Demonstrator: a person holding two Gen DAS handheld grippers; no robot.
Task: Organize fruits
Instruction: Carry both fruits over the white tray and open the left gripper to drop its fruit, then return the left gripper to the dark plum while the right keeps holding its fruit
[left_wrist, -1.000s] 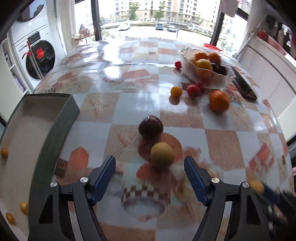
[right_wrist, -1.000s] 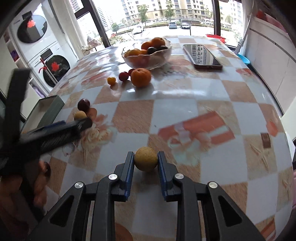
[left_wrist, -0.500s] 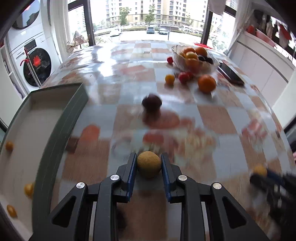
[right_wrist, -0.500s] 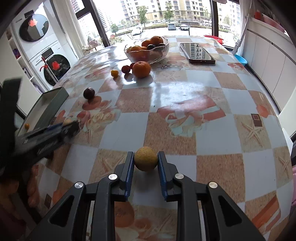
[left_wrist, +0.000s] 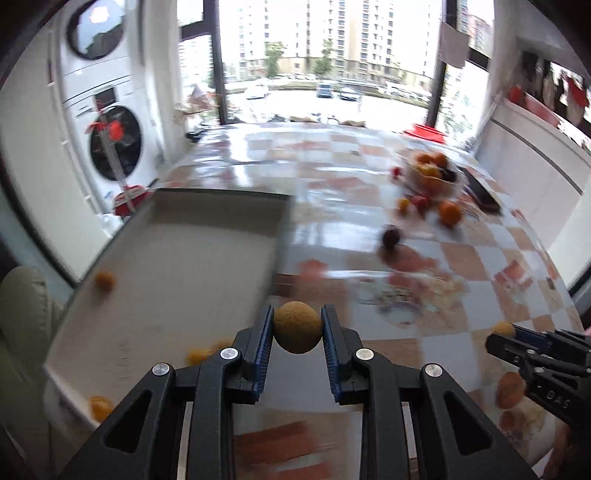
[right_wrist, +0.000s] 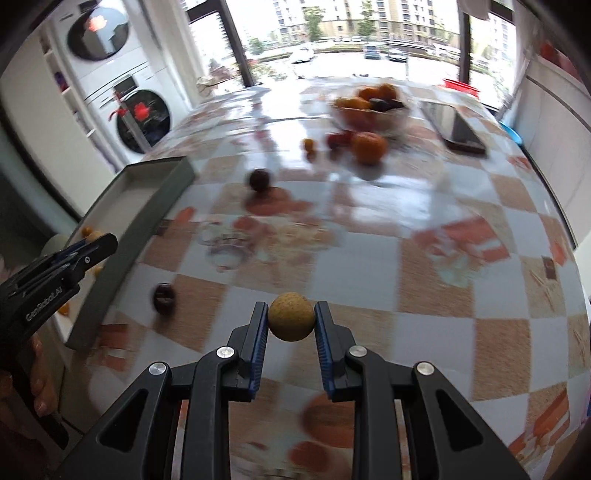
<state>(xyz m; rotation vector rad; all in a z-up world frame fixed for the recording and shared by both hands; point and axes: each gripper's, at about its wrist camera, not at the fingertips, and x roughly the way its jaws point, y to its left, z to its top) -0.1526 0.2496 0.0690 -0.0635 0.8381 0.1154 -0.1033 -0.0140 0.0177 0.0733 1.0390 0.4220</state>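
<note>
My left gripper (left_wrist: 297, 328) is shut on a small tan-yellow round fruit (left_wrist: 297, 326) and holds it in the air by the near right edge of the grey-walled tray (left_wrist: 173, 266). Several small yellow fruits (left_wrist: 104, 280) lie in that tray. My right gripper (right_wrist: 291, 322) is shut on a second tan-yellow fruit (right_wrist: 291, 321), lifted above the checked table (right_wrist: 424, 266). A dark plum (right_wrist: 259, 180) and another dark fruit (right_wrist: 164, 297) lie loose on the table. The right gripper also shows at the right edge of the left wrist view.
A glass bowl of oranges and plums (right_wrist: 369, 107) stands at the far side, with an orange (right_wrist: 368, 147), red fruits (right_wrist: 338, 139) and a small yellow fruit (right_wrist: 308, 144) beside it. A phone (right_wrist: 456, 127) lies to its right. Washing machines (left_wrist: 110, 144) stand left of the table.
My left gripper closed on the tan fruit, lifted it and swung left toward the tray. My right gripper kept its fruit and moved left with it, up off the table.
</note>
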